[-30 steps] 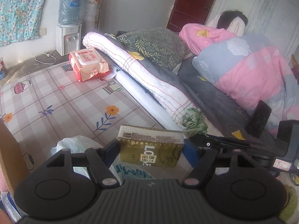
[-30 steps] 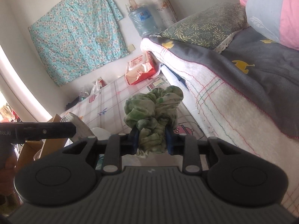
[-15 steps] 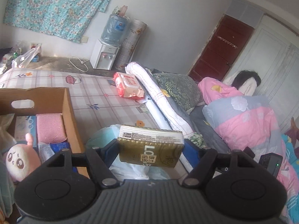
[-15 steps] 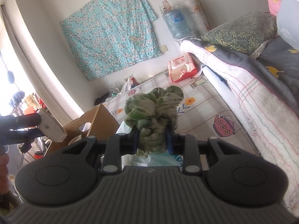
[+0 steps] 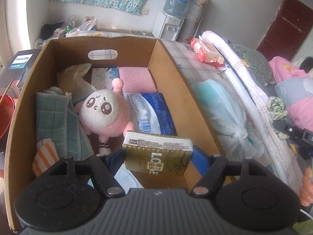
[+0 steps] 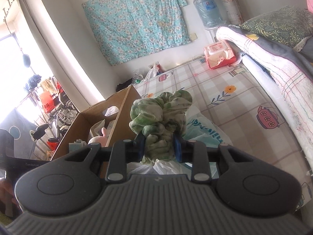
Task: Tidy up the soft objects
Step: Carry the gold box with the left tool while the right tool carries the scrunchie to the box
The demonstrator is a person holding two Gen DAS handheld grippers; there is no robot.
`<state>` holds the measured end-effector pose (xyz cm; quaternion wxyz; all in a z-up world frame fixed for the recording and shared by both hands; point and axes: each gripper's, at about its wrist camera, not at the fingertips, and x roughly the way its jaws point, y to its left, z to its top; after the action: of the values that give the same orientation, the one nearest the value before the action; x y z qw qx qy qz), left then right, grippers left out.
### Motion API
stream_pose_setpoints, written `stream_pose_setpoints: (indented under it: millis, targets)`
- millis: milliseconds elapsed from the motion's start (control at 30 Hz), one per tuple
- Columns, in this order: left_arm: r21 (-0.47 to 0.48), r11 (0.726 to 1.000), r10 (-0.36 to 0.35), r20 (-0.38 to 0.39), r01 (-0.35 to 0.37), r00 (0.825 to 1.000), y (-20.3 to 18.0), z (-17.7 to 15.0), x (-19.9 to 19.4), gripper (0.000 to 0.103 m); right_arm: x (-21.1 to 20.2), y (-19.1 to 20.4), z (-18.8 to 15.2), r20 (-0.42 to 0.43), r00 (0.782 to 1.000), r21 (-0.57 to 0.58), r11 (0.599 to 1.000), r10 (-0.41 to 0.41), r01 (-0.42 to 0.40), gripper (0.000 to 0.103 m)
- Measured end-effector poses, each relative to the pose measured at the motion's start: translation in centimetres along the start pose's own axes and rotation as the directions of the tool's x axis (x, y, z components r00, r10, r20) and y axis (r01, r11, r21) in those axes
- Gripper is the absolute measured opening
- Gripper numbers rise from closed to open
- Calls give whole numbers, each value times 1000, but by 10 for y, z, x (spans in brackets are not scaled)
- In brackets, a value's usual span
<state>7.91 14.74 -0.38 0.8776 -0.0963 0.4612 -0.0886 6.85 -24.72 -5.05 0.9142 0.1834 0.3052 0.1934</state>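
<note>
My left gripper is shut on a gold tissue pack and holds it above the near right part of an open cardboard box. The box holds a pink plush toy, a green towel, a pink sponge cloth and a blue wipes pack. My right gripper is shut on a green-and-white scrunchie, held over a white plastic bag to the right of the box. The scrunchie also shows at the right edge of the left wrist view.
A red wipes pack lies on the checked mattress at the far end. Rolled bedding and pillows run along the right. A water dispenser stands against the back wall. A red basin sits left of the box.
My left gripper has swung left from the bed side to over the box, still holding the tissue pack. My right gripper has turned left with the scrunchie, bringing the box into view.
</note>
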Motion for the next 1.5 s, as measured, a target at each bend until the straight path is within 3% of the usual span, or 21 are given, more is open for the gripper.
stream_pose_setpoints:
  millis: [100, 200, 333, 500, 600, 700, 800, 867, 1000, 1200, 1367, 1500]
  targets:
    - [33, 999, -6, -62, 8, 998, 1, 5, 20, 75, 4, -1, 1, -11, 1000, 7, 1000, -5, 5, 28]
    - [122, 992, 46, -119, -32, 992, -9, 17, 36, 75, 7, -1, 2, -14, 1000, 11, 1000, -7, 7, 29]
    - [218, 973, 119, -219, -70, 968, -19, 27, 65, 74, 13, -3, 3, -15, 1000, 18, 1000, -8, 8, 29]
    - [239, 967, 164, -336, -85, 927, -14, 27, 97, 74, 24, -9, 2, -36, 999, 31, 999, -15, 16, 29]
    - [245, 965, 184, -368, -96, 911, -13, 25, 107, 74, 27, -11, 4, -42, 999, 29, 999, -17, 18, 29]
    - [249, 963, 195, -369, -106, 909, -15, 24, 109, 74, 29, -9, 5, -46, 999, 20, 1000, -12, 13, 29]
    - [210, 974, 157, -361, -84, 919, -15, 25, 100, 77, 29, -2, 8, -46, 999, -8, 1000, 0, -1, 30]
    - [170, 984, 119, -347, -62, 930, -13, 28, 91, 83, 29, 4, 10, -47, 999, -37, 999, 14, -16, 30]
    - [66, 997, 51, -277, -34, 960, -5, 31, 59, 83, 29, 29, 15, -68, 995, -124, 989, 76, -84, 31]
    - [-115, 993, -2, -58, -5, 998, 20, 28, 4, 87, 41, 84, 11, -199, 958, -262, 931, 206, -255, 32]
    - [-238, 971, 65, 110, -37, 992, 38, 9, -29, 89, 60, 125, -6, -346, 914, -365, 866, 214, -341, 39]
    - [-287, 957, 97, 157, -48, 983, 41, -9, -40, 89, 65, 144, -24, -386, 914, -449, 839, 127, -307, 53]
